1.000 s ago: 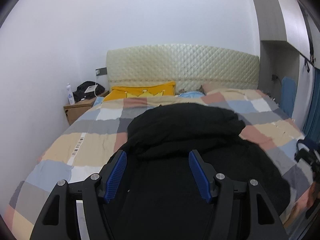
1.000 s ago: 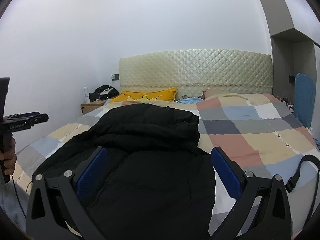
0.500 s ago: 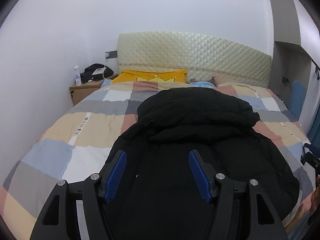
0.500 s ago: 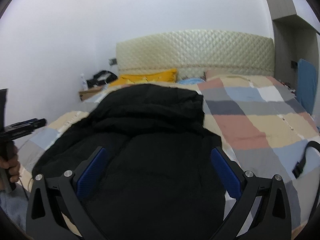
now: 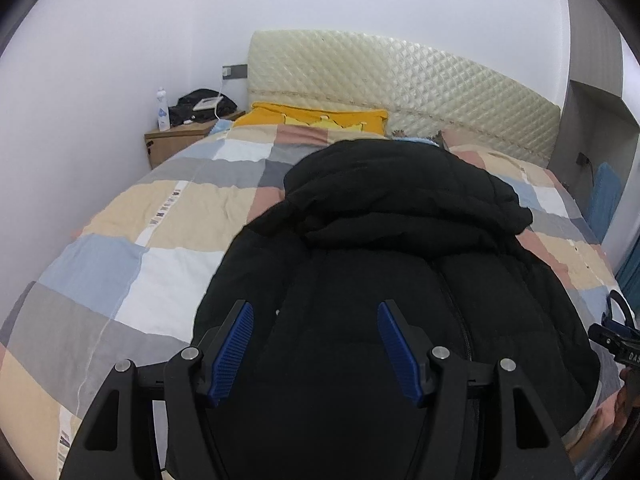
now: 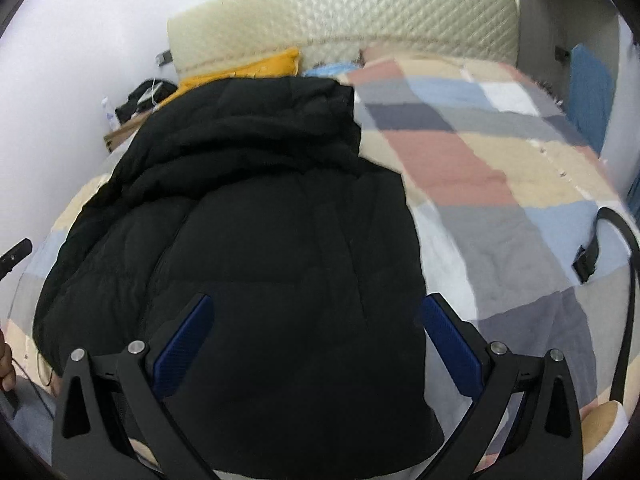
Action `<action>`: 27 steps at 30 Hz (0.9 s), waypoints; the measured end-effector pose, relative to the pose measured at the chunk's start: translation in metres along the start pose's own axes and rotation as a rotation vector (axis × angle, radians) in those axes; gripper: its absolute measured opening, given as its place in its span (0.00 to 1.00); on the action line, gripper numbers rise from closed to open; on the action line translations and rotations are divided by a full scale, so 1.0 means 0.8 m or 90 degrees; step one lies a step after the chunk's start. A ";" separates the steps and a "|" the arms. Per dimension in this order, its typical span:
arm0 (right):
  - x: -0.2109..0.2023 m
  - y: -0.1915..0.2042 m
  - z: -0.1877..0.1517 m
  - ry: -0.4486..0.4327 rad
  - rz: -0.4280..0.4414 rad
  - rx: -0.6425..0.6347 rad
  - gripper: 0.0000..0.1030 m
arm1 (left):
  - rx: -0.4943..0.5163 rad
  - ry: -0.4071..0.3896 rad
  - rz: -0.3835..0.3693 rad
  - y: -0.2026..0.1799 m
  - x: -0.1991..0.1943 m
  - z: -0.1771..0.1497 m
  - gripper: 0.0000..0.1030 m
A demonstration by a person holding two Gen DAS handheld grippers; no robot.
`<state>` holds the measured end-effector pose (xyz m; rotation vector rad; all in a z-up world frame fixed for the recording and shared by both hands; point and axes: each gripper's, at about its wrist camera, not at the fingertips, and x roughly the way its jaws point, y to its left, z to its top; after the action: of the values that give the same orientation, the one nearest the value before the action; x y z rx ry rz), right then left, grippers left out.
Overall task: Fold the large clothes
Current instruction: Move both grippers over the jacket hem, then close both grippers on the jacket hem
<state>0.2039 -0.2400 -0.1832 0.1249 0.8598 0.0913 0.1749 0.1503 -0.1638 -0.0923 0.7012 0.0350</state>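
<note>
Jacket [image 5: 360,280] lies flat on the bed [image 5: 160,220], long axis running straight ahead of both tools w/ hood at far end, hem nearest; left gripper [image 5: 316,344] & right gripper [image 6: 316,340] both spread wide, holding nothing, just above it.

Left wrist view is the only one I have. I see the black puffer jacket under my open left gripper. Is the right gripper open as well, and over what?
Observer: Yes. The right gripper is wide open with nothing between its jaws, and it hangs over the near right part of the black puffer jacket.
Operator: Where are its fingertips against the jacket's edge?
Observer: One fingertip is over the jacket. The other is just past the jacket's right edge, over the checked duvet.
</note>
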 end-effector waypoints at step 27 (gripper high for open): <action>0.095 -0.083 -0.068 0.228 0.098 0.298 0.99 | -0.082 0.076 -0.033 0.025 0.030 -0.003 0.62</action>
<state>0.2141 -0.2915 -0.2846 0.6288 1.2182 0.0545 0.1903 0.1698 -0.1829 -0.2373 0.8153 0.0244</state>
